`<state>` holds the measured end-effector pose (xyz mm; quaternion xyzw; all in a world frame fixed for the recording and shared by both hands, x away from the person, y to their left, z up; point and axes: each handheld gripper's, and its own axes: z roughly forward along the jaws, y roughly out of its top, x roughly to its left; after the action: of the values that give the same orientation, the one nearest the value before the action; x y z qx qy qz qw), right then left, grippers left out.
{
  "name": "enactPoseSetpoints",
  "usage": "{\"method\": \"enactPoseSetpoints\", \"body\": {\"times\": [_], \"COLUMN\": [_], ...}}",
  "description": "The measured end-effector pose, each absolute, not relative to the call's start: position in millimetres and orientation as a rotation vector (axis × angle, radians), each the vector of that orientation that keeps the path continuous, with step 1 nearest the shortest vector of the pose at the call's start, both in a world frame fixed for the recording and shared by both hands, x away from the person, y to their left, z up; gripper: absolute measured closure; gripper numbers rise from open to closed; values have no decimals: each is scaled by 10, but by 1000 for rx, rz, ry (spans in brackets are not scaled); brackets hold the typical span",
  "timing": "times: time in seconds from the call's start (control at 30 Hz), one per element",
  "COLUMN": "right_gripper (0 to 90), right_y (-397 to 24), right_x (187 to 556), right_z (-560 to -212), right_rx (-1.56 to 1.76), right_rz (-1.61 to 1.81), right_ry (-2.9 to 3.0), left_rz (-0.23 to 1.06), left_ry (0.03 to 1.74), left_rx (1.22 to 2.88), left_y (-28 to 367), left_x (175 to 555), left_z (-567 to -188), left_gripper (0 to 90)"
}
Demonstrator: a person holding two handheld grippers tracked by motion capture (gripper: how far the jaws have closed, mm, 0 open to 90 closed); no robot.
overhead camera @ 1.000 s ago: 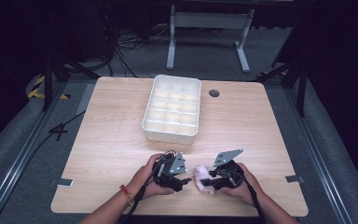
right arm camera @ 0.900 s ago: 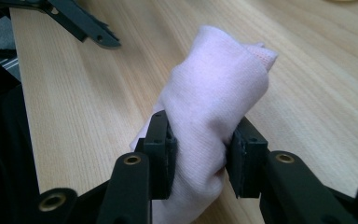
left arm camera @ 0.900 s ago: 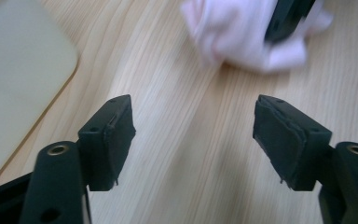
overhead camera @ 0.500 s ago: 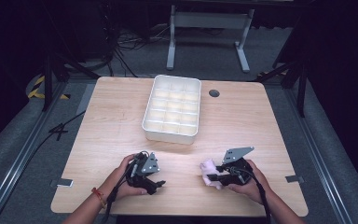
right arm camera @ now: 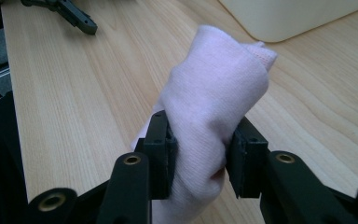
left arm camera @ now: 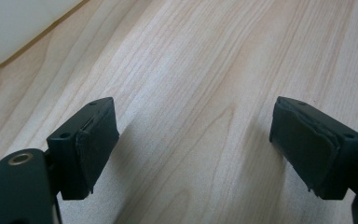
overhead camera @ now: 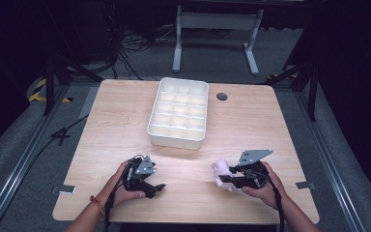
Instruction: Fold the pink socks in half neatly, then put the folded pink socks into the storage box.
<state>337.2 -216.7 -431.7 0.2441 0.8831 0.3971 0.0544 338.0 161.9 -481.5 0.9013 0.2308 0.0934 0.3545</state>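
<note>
A rolled pale pink cloth (overhead camera: pixel 220 170) sits at the front right of the wooden table (overhead camera: pixel 125 125). My right gripper (overhead camera: pixel 224 178) is shut on it, and in the right gripper view the pads press into the pink cloth (right arm camera: pixel 214 88) from both sides, holding it just above the wood. My left gripper (overhead camera: pixel 156 189) rests low at the front left, apart from the cloth. Its jaws have just been opening, and in the left gripper view the left gripper (left arm camera: pixel 193 149) shows only bare wood between the pads. The left gripper's tip (right arm camera: pixel 74 16) lies far off.
A white compartmented tray (overhead camera: pixel 174 140) stands at the middle of the table, its cells looking empty. Its corner (left arm camera: pixel 14 28) and wall (right arm camera: pixel 289 16) show in the gripper views. A round cable hole (overhead camera: pixel 221 96) lies behind the tray on the right.
Both grippers were together at the pink cloth. The left gripper has drawn away to the left without it and stands wider; the right gripper has shifted a little right with the cloth.
</note>
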Motion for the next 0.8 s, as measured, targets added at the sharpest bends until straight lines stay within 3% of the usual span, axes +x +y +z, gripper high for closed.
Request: {"method": "enactPoseSetpoints", "body": {"times": [0.8], "right_gripper": [648], "right_y": [-2250], "right_x": [3375], "right_z": [-4183], "right_rx": [748], "right_rz": [1267], "right_ry": [2605], "left_rz": [228], "left_ry": [604], "left_rx": [2317], "left_y": [1620], "left_x": [3403], "left_z": [-4831], "left_gripper": [140]}}
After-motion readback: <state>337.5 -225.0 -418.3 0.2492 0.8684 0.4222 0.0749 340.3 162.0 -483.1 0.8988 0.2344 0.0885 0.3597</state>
